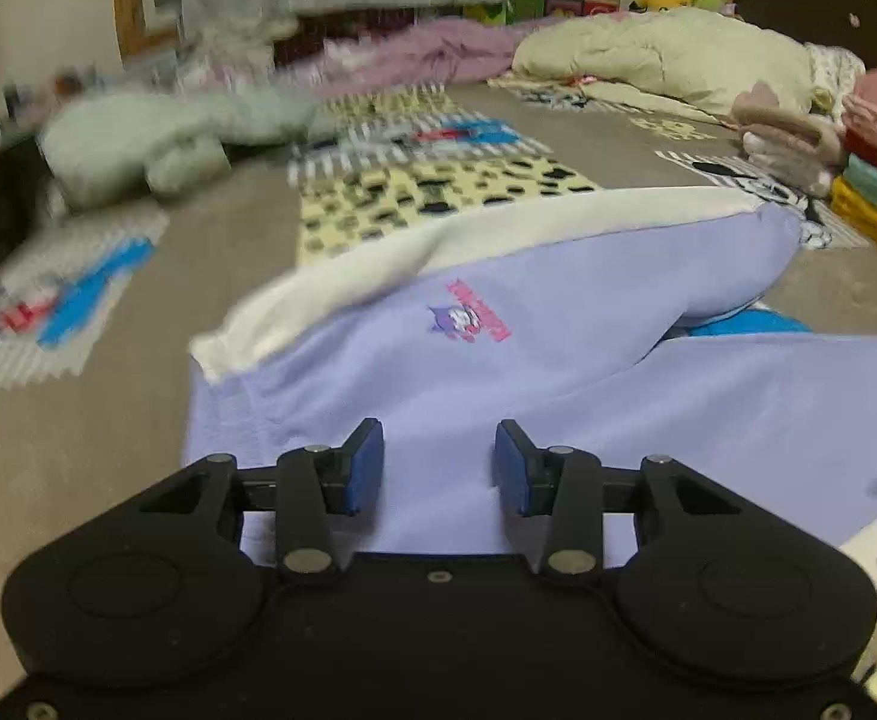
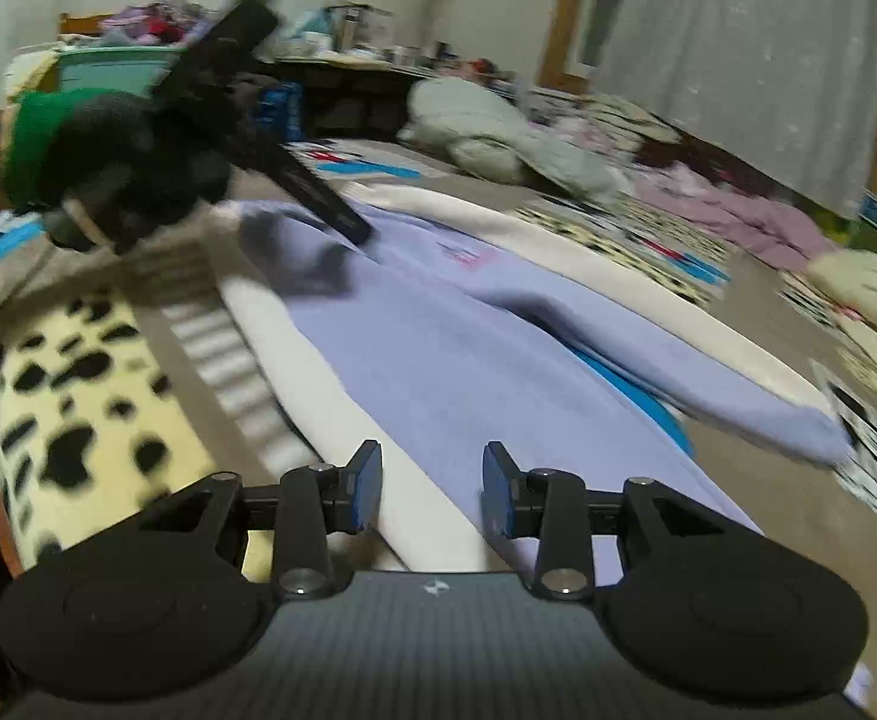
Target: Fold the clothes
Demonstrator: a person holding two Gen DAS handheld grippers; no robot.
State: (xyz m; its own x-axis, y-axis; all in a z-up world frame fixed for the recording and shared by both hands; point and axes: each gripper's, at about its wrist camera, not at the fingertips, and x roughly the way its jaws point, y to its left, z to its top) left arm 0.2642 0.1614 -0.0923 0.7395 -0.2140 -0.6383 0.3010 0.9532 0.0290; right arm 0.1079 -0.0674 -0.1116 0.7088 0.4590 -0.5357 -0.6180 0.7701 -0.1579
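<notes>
Soft, floppy lilac trousers [image 1: 558, 360]; probably light. Best pinched at the white side band [image 2: 342, 420], seven o'clock. Left gripper [image 1: 438, 468] and right gripper [image 2: 432, 489] both agape, empty.

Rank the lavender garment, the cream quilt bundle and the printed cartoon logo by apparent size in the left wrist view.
1. Lavender garment, largest, though nearness to the camera inflates it.
2. Cream quilt bundle, farther back, so its true size is unsure.
3. Printed cartoon logo, clearly smallest.
</notes>
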